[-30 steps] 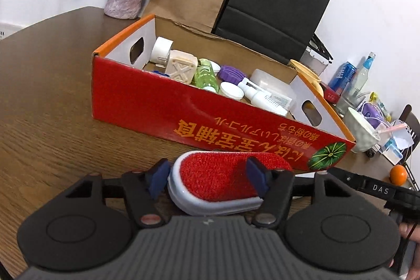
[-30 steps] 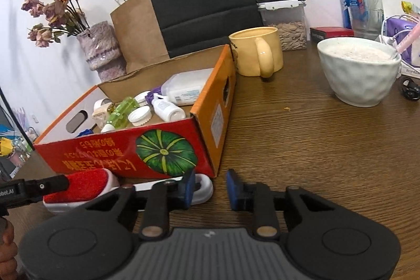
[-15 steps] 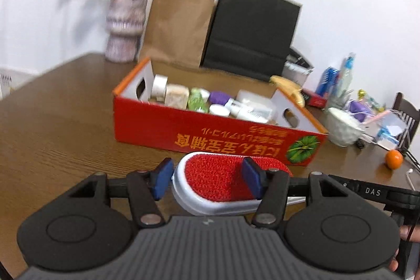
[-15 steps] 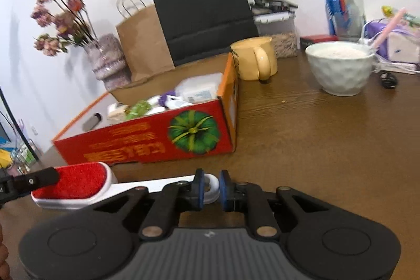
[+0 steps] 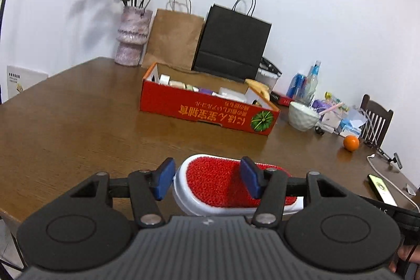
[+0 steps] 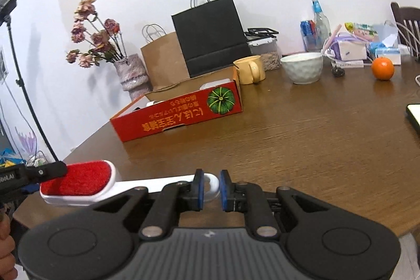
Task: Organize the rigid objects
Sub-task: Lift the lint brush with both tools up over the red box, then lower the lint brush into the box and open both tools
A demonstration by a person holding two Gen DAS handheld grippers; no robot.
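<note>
I am holding a lint brush (image 5: pixel 223 183) off the table between both grippers, well back from the red box (image 5: pixel 207 112) where the other small things are already lying. The right gripper (image 6: pixel 210 188) is pressed together on the looped end of the brush's white handle (image 6: pixel 168 181). The left gripper (image 5: pixel 204 179) is straddling the red brush head; its jaws have just been closing around the head, and the right-hand pad looks to be against the bristles, but I cannot tell whether the left-hand pad is touching the white rim or standing just off it.

I judge the step in hand to be carrying the brush for placing in the box. The next move, as I read it, calls for bringing both hands forward together, keeping the brush level so it does not twist out of the narrow grip on the handle, then lowering it into a free stretch of the box.

The table (image 6: pixel 315 127) is dark brown wood, smooth and a little glossy. Behind the box are standing a brown paper bag (image 5: pixel 173 38), a black paper bag (image 5: pixel 231 43) and a vase of dried flowers (image 5: pixel 132 36) against a white wall. To the right are sitting a yellow mug (image 6: pixel 249 68), a white bowl (image 6: pixel 302 67) and an orange (image 6: pixel 382 68).
</note>
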